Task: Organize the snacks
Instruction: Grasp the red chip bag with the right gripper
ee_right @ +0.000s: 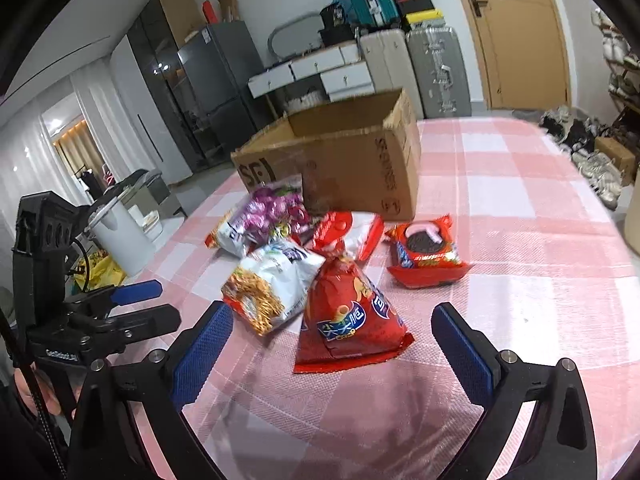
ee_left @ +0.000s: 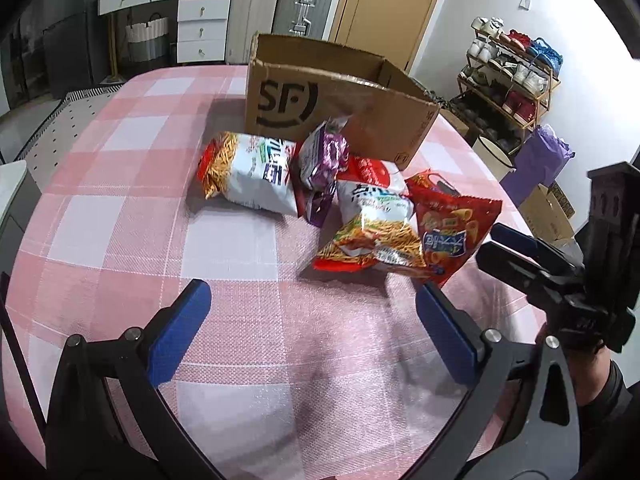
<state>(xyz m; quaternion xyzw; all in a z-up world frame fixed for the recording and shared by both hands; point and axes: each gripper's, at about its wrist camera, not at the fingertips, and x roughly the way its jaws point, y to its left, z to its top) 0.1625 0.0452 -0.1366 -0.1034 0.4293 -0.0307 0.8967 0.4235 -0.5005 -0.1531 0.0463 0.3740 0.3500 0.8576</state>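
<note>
Cardboard box [ee_left: 344, 108] floor hidden behind near wall; purple bag [ee_left: 322, 158] lettering blurred; shoe rack [ee_left: 512, 76] contents indistinct.

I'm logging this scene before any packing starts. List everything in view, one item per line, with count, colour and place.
cardboard box: 1, brown, open top, far side of the table behind the snacks
noodle-snack bags: 2, white with red ends, one left of the pile, one nearer the front
purple bag: 1, purple and white, leaning against the box front
red cone-snack bag: 1, red, nearest the right gripper
red-and-white bag: 1, mid-pile, partly covered
cookie pack: 1, red, apart at the pile's right in the right wrist view
tablecloth: 1, pink and white check, covers the table
suitcases: 2 upright, cream and silver, by the door
left gripper: blue pads, open, empty
right gripper: blue pads, open, empty
</note>
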